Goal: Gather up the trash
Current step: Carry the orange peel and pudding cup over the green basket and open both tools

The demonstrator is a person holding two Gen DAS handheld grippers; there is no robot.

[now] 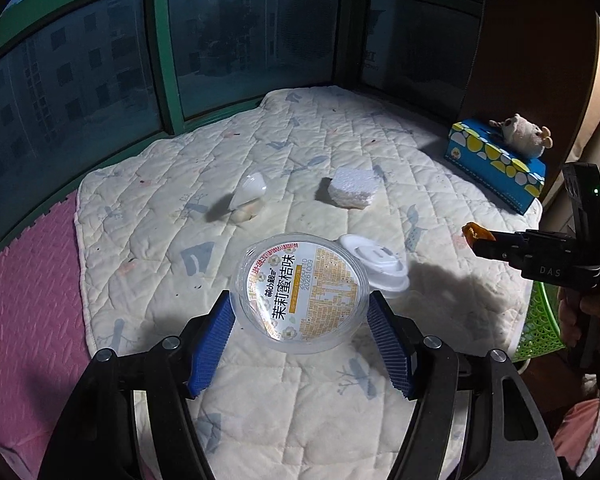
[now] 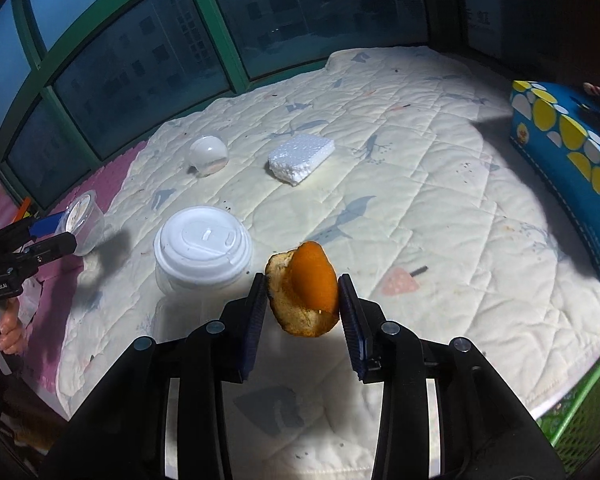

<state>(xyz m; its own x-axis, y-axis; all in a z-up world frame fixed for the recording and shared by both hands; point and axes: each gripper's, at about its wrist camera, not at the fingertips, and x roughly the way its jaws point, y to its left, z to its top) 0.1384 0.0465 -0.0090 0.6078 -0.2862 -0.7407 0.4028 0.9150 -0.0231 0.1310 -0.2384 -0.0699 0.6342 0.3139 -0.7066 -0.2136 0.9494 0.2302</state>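
Left tongs [image 1: 302, 312] clamp a clear jelly cup [image 1: 302, 296], blue pads on both sides, lifted above the quilt [image 1: 440, 168]. Right tongs [image 2: 303, 300] pinch an orange peel [image 2: 306, 288], held up too. Just beyond sits a white lidded cup [image 2: 204, 252]. Farther out lie a foam block [image 2: 300, 158] and a clear dome lid [image 2: 209, 155]. Over on the right, a blue tissue box [image 2: 572, 168], and a green basket [image 2: 588, 412] at the quilt's edge.

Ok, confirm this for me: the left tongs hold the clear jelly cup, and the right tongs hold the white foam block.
Not quite. The right tongs hold an orange peel, as the right wrist view shows. The white foam block lies untouched on the quilt. The left tongs do hold the clear jelly cup.
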